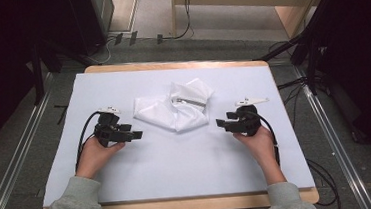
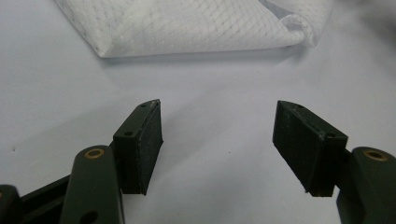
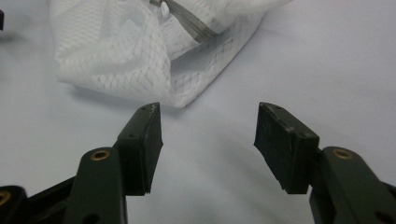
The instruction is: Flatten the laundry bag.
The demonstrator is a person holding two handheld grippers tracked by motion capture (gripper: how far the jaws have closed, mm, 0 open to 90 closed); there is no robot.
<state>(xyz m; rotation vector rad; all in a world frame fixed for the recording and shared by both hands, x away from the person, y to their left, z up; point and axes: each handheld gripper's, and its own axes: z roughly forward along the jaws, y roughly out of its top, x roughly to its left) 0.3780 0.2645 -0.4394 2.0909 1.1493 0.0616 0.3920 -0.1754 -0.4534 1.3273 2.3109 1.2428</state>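
— So what does the high view give you that the two gripper views leave out?

— The whole layout. A desk [image 1: 277, 142] with a pale sheet over it, wooden edge showing at front and back, and a crumpled white mesh bag [image 1: 174, 108] lying a little behind the middle. The left hand-held gripper [image 1: 135, 135] sits to the bag's left, the right hand-held gripper [image 1: 221, 123] to its right, each in a hand with a grey sleeve coming in from the bottom. Both point inward toward the bag, and neither touches it.

— And the close views?

— They give the fabric. From the left gripper view the mesh bag [image 2: 187, 25] shows a fine diamond weave and a folded, rounded edge, lying ahead of the jaws with bare sheet in between. From the right gripper view the mesh bag [image 3: 135, 56] shows an open fold with a shadowed hollow, and a grey zipper [image 3: 187, 21] running across near the top. From above, that zipper is just a thin grey line.

— How do the jaws stand?

— Spread wide on both. The left hand-held gripper [image 2: 217, 140] has nothing between its pads except sheet. The right hand-held gripper [image 3: 208, 142] is the same, pads well apart and empty, with the nearest corner of the bag just beyond its left-hand pad in that view, not touching.

— Anything held at all?

— Nothing. The bag rests on the sheet by itself.
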